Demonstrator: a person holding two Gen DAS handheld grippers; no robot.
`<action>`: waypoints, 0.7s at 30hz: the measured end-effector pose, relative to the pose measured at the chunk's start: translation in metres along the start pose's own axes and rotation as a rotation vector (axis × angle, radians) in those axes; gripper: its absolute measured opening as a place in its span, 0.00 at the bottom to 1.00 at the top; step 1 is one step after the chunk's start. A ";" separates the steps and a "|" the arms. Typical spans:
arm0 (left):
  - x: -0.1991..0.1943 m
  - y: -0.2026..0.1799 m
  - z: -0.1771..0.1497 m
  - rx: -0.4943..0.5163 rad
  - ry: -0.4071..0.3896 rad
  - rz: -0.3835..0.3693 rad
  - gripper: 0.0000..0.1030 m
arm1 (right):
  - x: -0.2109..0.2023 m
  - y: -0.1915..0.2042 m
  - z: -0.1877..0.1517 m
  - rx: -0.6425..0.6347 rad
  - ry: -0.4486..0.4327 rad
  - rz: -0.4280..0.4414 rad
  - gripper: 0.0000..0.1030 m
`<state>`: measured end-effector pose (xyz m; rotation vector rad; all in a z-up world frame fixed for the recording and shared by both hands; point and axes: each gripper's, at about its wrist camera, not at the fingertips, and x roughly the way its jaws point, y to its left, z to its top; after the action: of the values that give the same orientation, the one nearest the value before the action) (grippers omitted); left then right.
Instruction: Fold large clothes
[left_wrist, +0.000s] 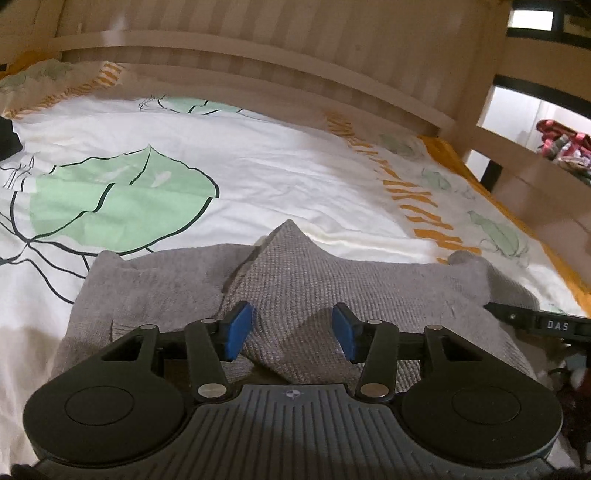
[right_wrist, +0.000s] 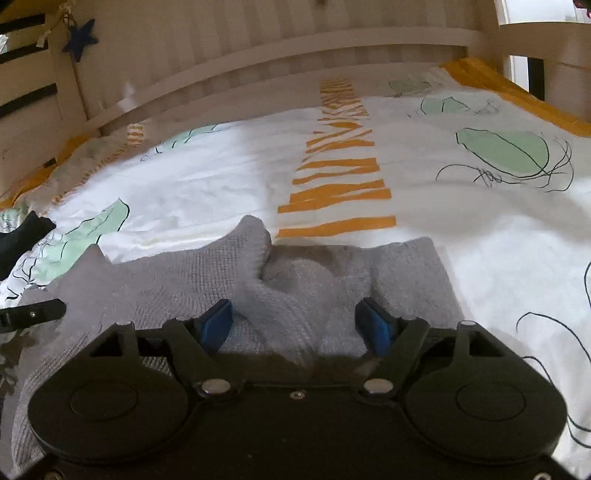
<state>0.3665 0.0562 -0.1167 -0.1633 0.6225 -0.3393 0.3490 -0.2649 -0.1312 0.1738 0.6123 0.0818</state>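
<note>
A grey knitted garment (left_wrist: 295, 273) lies partly folded on the bed, its raised corners pointing toward the headboard. My left gripper (left_wrist: 292, 334) is open, its blue pads on either side of a fold of the grey fabric, just above it. In the right wrist view the same garment (right_wrist: 303, 273) lies bunched under my right gripper (right_wrist: 295, 325), which is open with a ridge of fabric between its blue pads. The right gripper's finger shows at the right edge of the left wrist view (left_wrist: 535, 319). The left gripper's finger shows at the left edge of the right wrist view (right_wrist: 33, 312).
The bed has a white cover (left_wrist: 258, 166) with green leaf prints and orange stripes (right_wrist: 340, 192). A wooden slatted headboard (left_wrist: 258, 48) runs along the far side. A dark cloth (right_wrist: 22, 236) lies at the left. A wooden post and colourful items (left_wrist: 561, 144) stand at the right.
</note>
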 end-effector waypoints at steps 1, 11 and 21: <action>0.000 -0.001 0.002 0.004 0.008 -0.004 0.51 | 0.000 0.003 0.001 -0.011 0.003 -0.005 0.74; -0.066 -0.019 0.011 0.016 0.070 -0.067 0.86 | -0.062 -0.010 0.010 0.119 -0.018 0.100 0.94; -0.171 -0.025 -0.009 0.022 0.101 -0.083 0.93 | -0.186 -0.024 -0.011 0.212 0.027 0.190 1.00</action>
<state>0.2244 0.0943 -0.0253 -0.1523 0.7127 -0.4368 0.1916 -0.3109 -0.0402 0.4371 0.6299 0.2031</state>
